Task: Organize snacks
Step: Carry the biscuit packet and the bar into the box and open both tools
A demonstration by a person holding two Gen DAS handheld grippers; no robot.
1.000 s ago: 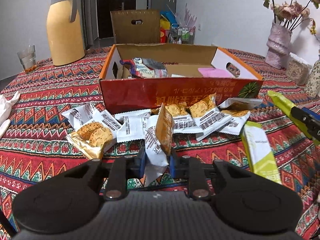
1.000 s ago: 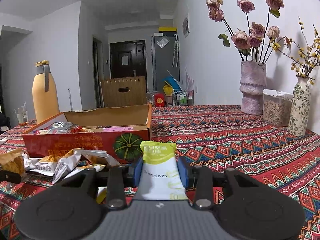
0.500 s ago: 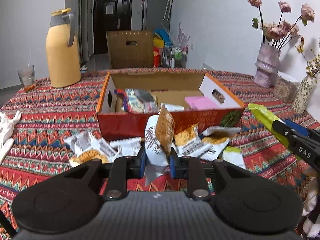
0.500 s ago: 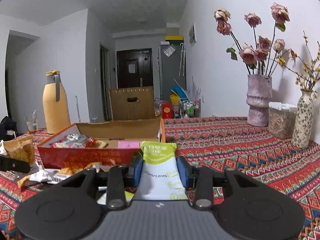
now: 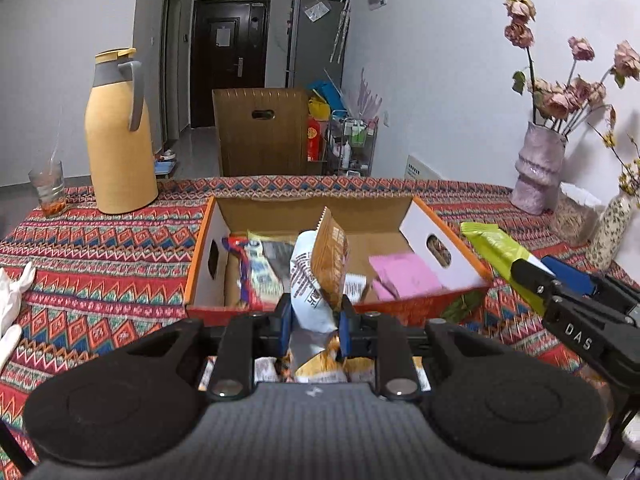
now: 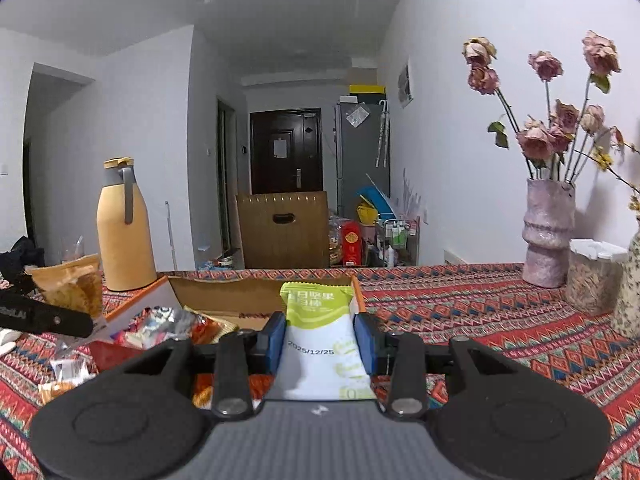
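Note:
My left gripper [image 5: 314,316] is shut on an orange-and-white biscuit packet [image 5: 320,276], held upright just above the near wall of the open orange cardboard box [image 5: 420,224]. Inside the box lie a colourful wrapper [image 5: 256,268] and a pink packet [image 5: 404,274]. My right gripper [image 6: 320,336] is shut on a green-and-white snack bar packet [image 6: 320,320], raised by the box's right end [image 6: 356,296]. That gripper with its green packet [image 5: 496,250] shows at the right of the left wrist view. Several more biscuit packets [image 5: 320,368] lie on the table below my left gripper.
A yellow thermos jug [image 5: 120,140] and a glass [image 5: 48,190] stand at the back left on the patterned tablecloth [image 5: 100,248]. A vase of dried roses [image 6: 550,232], a lidded jar [image 6: 592,280] and a speckled vase [image 5: 612,232] stand at the right. Something white [image 5: 12,304] lies at the left edge.
Both grippers rose and moved toward the box with their packets. The left now looks down into the box; the loose packets have dropped beneath it.

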